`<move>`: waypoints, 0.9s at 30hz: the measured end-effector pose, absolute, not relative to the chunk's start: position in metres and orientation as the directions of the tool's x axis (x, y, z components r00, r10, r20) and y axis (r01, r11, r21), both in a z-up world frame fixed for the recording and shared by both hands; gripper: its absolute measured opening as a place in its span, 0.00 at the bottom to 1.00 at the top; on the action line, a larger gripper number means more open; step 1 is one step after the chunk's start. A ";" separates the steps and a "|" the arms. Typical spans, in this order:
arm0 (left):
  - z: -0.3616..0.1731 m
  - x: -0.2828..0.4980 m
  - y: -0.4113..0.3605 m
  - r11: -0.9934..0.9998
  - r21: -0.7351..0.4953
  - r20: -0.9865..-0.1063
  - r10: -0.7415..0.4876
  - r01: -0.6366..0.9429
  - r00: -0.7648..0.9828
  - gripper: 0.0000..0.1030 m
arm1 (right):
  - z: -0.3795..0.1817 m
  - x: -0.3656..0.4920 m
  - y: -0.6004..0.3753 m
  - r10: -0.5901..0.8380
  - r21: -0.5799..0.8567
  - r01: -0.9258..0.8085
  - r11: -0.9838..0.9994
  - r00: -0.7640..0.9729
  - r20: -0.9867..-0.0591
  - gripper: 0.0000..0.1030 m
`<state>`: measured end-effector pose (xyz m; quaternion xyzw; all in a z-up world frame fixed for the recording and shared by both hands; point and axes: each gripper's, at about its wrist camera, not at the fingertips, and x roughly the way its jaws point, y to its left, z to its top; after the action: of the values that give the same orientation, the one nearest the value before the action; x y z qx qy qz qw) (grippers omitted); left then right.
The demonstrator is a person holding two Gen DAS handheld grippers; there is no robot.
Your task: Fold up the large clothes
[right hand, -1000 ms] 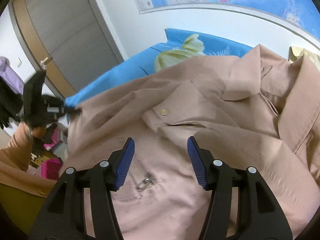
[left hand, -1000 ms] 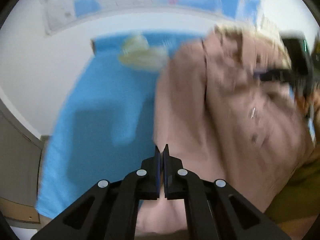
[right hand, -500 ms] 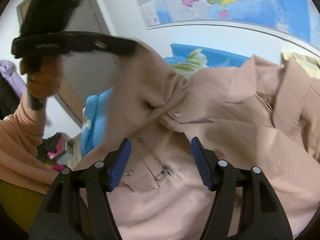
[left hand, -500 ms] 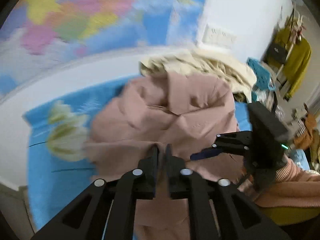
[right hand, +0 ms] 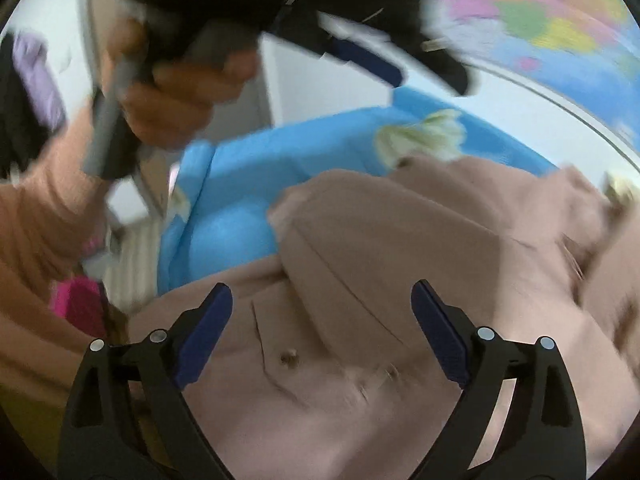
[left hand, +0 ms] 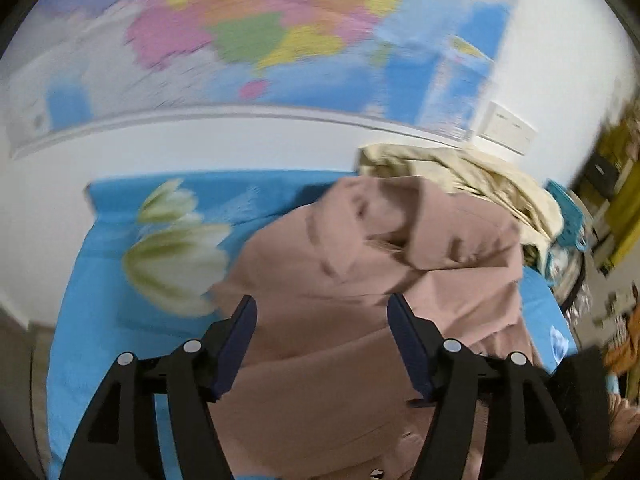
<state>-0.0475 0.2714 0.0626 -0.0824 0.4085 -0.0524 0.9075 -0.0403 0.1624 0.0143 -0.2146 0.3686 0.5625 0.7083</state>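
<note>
On blue bedsheet (left hand: 100,320), pink jacket (left hand: 340,300), apparently loose, both grippers opening

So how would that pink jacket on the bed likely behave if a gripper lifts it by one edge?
Probably floppy: the pink jacket lies in soft creases and overlapping folds on the blue bedsheet, so it would likely drape and unfold. It covers much of the bed, so one pinch would likely leave most of it dragging. Its weave looks matte, so probably not slippery.

Jacket (left hand: 360,280) lies on bed (left hand: 100,320), clothes pile (left hand: 480,176) behind.

Matt pink cloth jacket (left hand: 360,320), seemingly smooth blue bedsheet (left hand: 92,320)
</note>
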 end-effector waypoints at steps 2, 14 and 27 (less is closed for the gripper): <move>0.055 -0.057 0.289 0.979 -0.203 -0.744 -0.132 -0.034 0.656 0.63 | -0.005 -0.049 0.194 0.571 0.009 -0.967 0.256 0.143 -0.809 0.79; 0.049 -0.089 0.325 0.969 -0.238 -0.699 -0.120 -0.071 0.705 0.63 | 0.027 0.067 0.051 0.823 0.603 -0.656 0.453 0.047 -0.566 0.02; -0.034 -0.032 0.229 0.988 -0.085 -0.834 -0.140 0.126 0.533 0.62 | 0.027 0.039 -0.027 0.616 0.375 -0.592 0.713 0.274 -0.739 0.72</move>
<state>-0.0322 0.2293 -0.0335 -0.0073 0.4770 -0.0758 0.8756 0.0389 -0.0270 0.0267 0.0124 0.4688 0.3784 0.7980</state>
